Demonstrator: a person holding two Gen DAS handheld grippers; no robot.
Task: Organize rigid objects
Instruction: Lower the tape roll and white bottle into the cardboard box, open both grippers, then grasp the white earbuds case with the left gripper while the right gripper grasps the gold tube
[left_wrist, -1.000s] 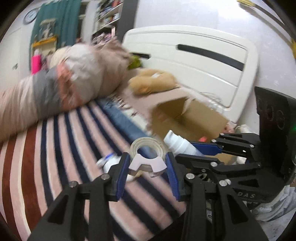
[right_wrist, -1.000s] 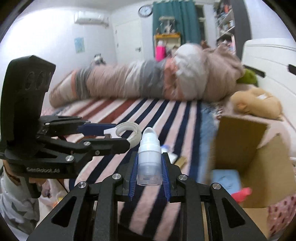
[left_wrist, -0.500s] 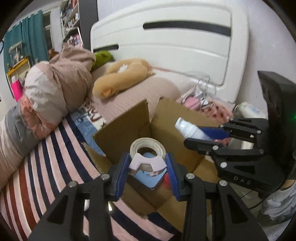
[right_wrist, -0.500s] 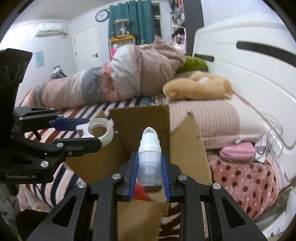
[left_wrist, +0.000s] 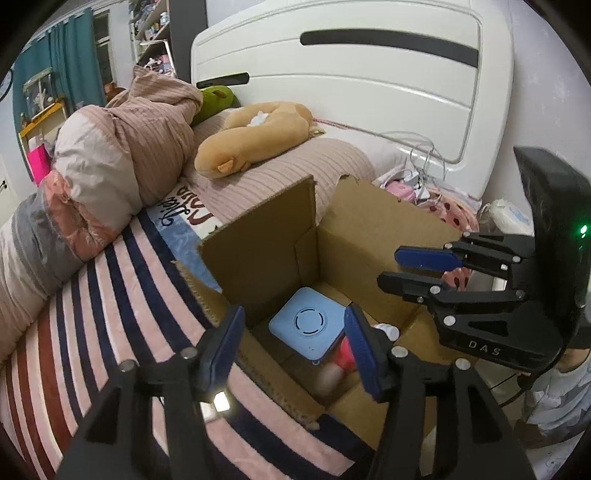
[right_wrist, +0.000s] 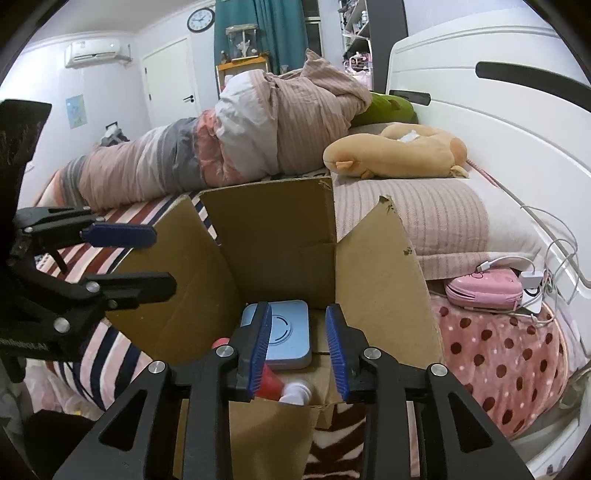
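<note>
striped bedding (left_wrist: 92, 332) covers the bed, with a tan plush toy (left_wrist: 255, 136) lying near the white headboard (left_wrist: 369, 85). an open cardboard box (left_wrist: 369, 251) sits on the bed. left gripper (left_wrist: 293, 347) and right gripper (right_wrist: 298, 343) both hang over it, fingers spread and empty. inside lie a light blue square device (right_wrist: 288, 339), a red item (right_wrist: 271, 382) and a white bottle (right_wrist: 295, 393).

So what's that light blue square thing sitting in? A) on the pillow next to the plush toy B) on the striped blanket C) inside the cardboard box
C: the light blue square device lies flat on the bottom of the open cardboard box, below both open grippers, left and right.
</note>
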